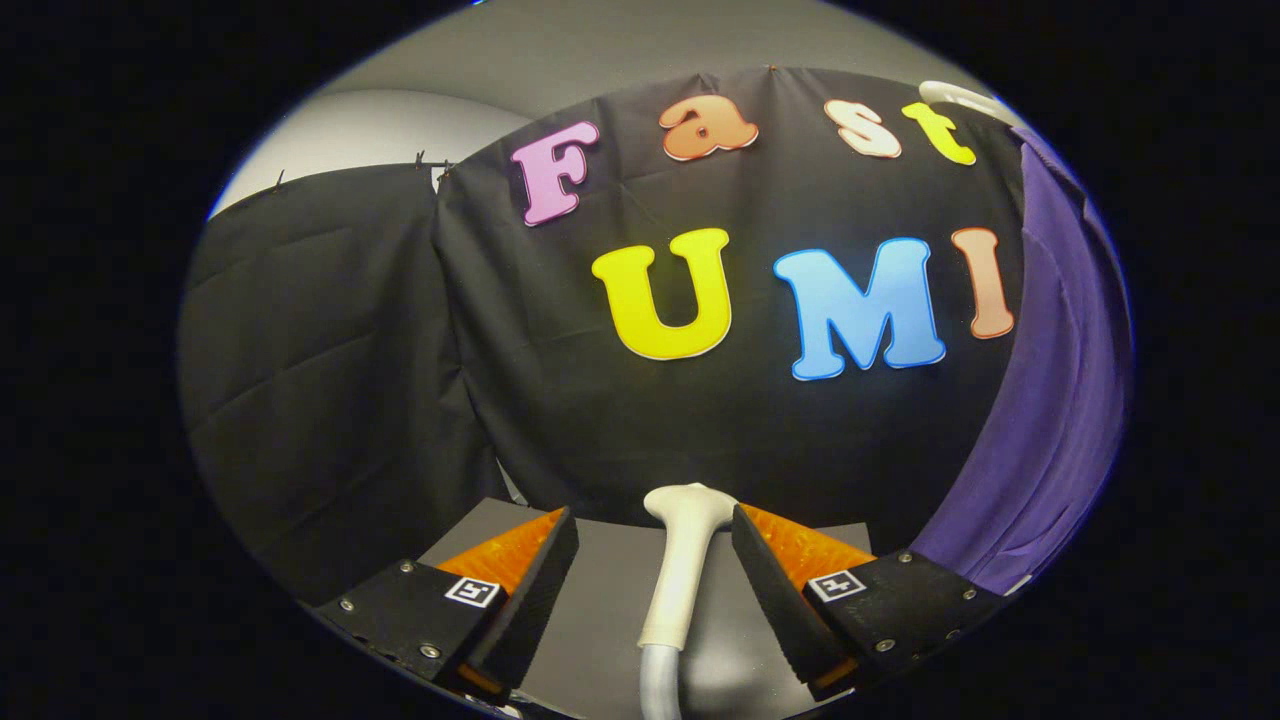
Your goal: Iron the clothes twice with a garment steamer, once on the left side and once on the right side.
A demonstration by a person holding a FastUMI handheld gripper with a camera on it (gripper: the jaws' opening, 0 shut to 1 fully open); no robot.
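a: item one, the gripper (650,570). state?

b: fingers spread wide apart, pressing on nothing. each finger (530,590) carries a small square marker on its block near the base.

a: item two, the garment steamer (678,560). location?

b: between the two fingers, standing upright. pale handle with a rounded, wider head at the top. it sits nearer the right-hand finger than the left one; whether it touches that finger cannot be told. a gap shows between it and the left-hand finger.

a: anything attached?

b: a grey hose (658,690) joins the lower end of the handle and runs down out of sight.

a: item three, the clothes.

b: a purple garment (1060,400) hanging in long folds, off to the right, beyond the right-hand finger. well apart from the steamer head.

a: surface?

b: a grey table (600,600) under the fingers and the steamer, reaching back to the booth wall.

a: backdrop?

b: black cloth (330,380), creased, pinned along its top edge, with a pale wall (370,130) above it.
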